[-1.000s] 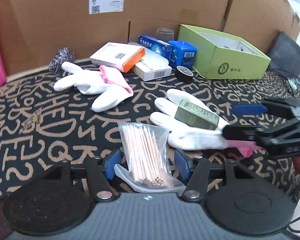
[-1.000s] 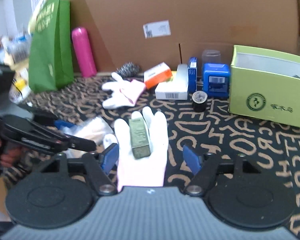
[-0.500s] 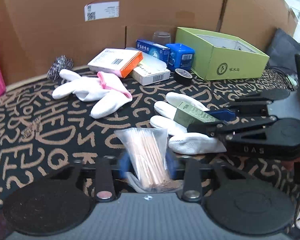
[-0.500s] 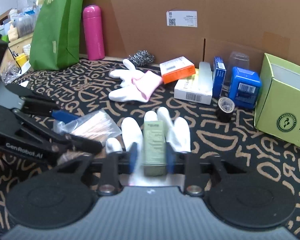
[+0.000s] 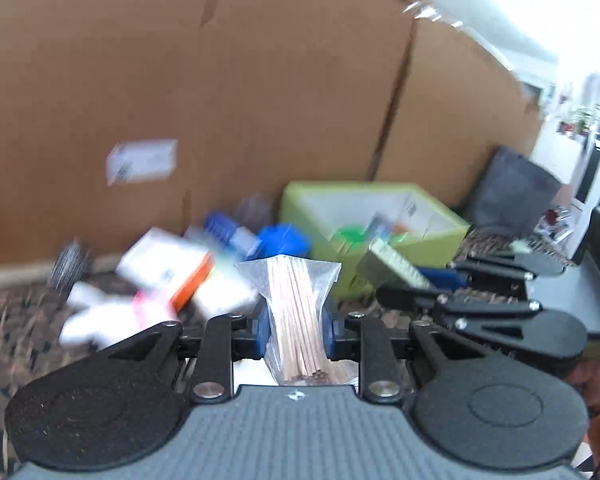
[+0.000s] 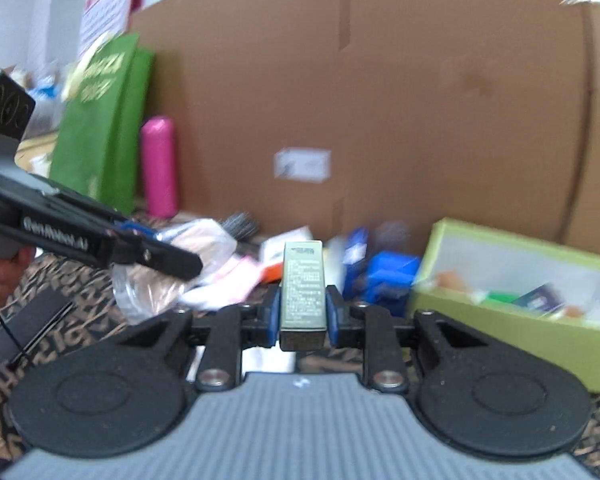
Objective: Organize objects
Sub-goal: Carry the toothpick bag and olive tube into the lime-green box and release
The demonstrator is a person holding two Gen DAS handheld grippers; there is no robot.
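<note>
My left gripper (image 5: 296,330) is shut on a clear bag of wooden sticks (image 5: 294,320) and holds it lifted above the patterned cloth. My right gripper (image 6: 303,314) is shut on a small olive-green box (image 6: 303,292), also lifted; that box also shows in the left wrist view (image 5: 392,266), to the right of the bag. The open lime-green box (image 6: 512,320) stands to the right, with several small items inside; the left wrist view shows it (image 5: 432,240) straight ahead behind the bag. The left gripper and its bag appear at left in the right wrist view (image 6: 160,258).
White gloves (image 5: 100,316), an orange-and-white carton (image 5: 168,266) and blue boxes (image 5: 284,240) lie by the cardboard wall (image 5: 220,100). A pink bottle (image 6: 159,168) and a green paper bag (image 6: 100,128) stand at far left. The views are motion-blurred.
Both grippers closed on their objects and lifted them off the cloth. The olive box left the white glove. Both views have tilted up and moved toward the lime-green box.
</note>
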